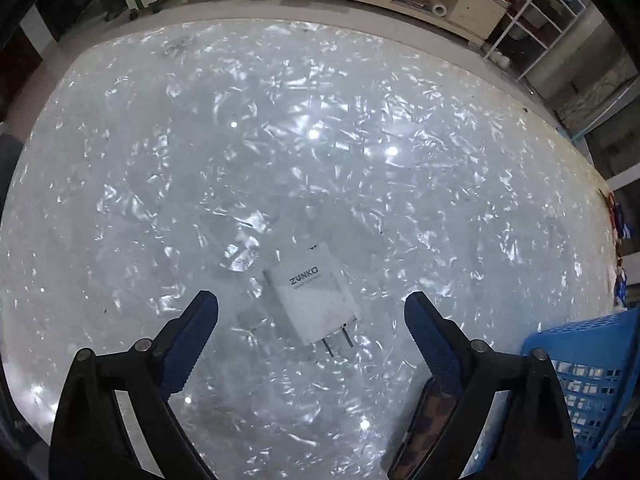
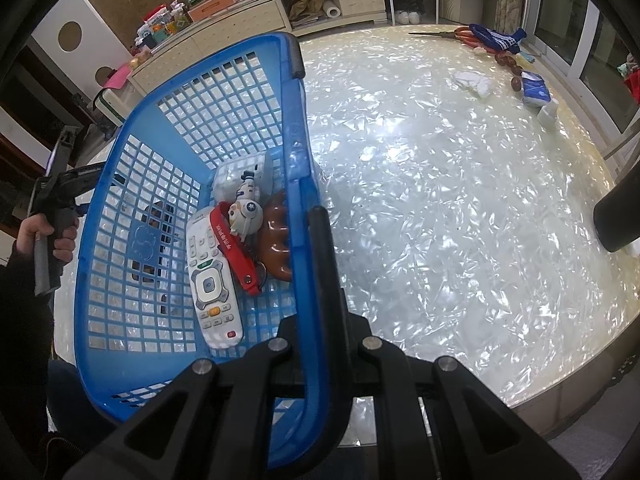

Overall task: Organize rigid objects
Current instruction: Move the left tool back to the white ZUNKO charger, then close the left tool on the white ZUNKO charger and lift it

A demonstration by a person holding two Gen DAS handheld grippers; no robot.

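A white ZUNKO plug charger (image 1: pixel 312 300) lies flat on the pearly table (image 1: pixel 320 140), prongs toward the camera. My left gripper (image 1: pixel 311 309) points down over it, open, with the charger between the blue-padded fingertips (image 1: pixel 200 320) and not touched. In the right wrist view my right gripper (image 2: pixel 314 220) is shut on the right rim of the blue basket (image 2: pixel 120 220). The basket holds a white remote (image 2: pixel 212 280), a red strap (image 2: pixel 236 252), a small figurine (image 2: pixel 244 208), a brown glossy object (image 2: pixel 276 240) and a white box (image 2: pixel 236 176).
The basket's corner (image 1: pixel 592 368) stands right of the left gripper, and a brown checkered item (image 1: pixel 436 416) lies under its right finger. Scissors (image 2: pixel 452 34), a blue-white cloth (image 2: pixel 496 40), tissue (image 2: pixel 474 82) and a blue packet (image 2: pixel 534 90) lie at the table's far right edge. A hand (image 2: pixel 48 236) shows left of the basket.
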